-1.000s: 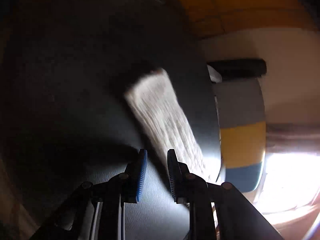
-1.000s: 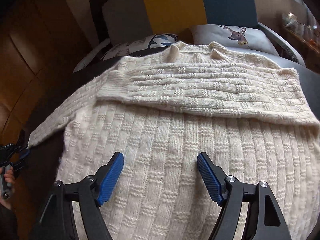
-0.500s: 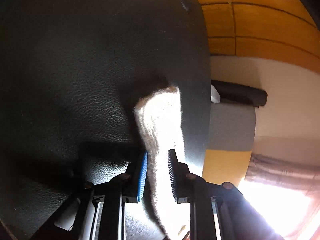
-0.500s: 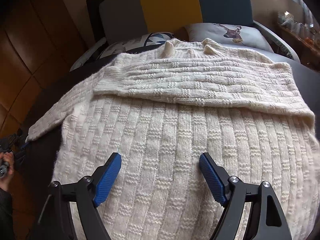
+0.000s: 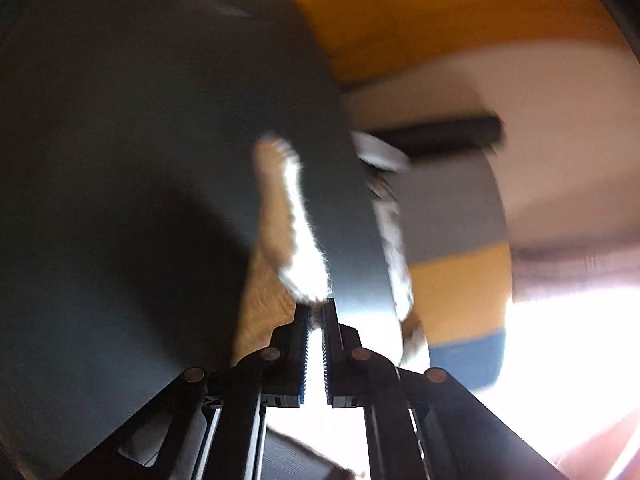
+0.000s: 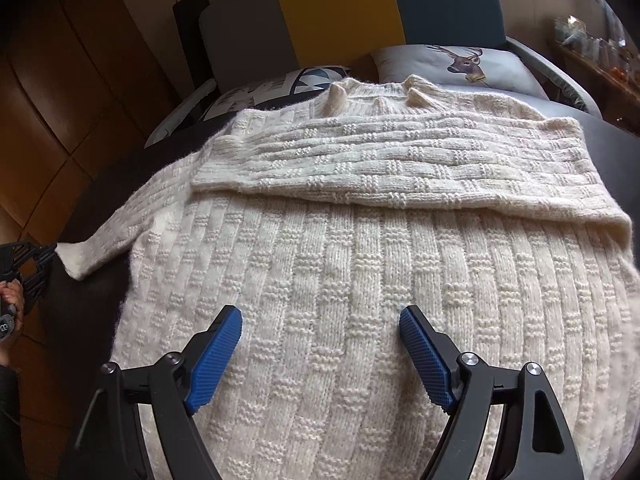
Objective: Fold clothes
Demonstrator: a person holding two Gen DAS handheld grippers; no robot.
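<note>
Sweater [image 6: 360,280] is lying across the dark surface [image 6: 608,140], its sleeve cuff [image 5: 298,240] reaching the left edge, where the left gripper [image 5: 316,312] is clamping it; right gripper [image 6: 320,344] is hovering, jaws wide apart.

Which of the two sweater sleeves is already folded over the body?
The sleeve lying flat across the chest, below the collar. The other sleeve stretches off the body over the dark surface, its cuff pinched in the left tool.

Deer cushion [image 6: 460,66] – patterned cushion [image 6: 280,88] beside (sofa [image 6: 340,8] behind).
</note>
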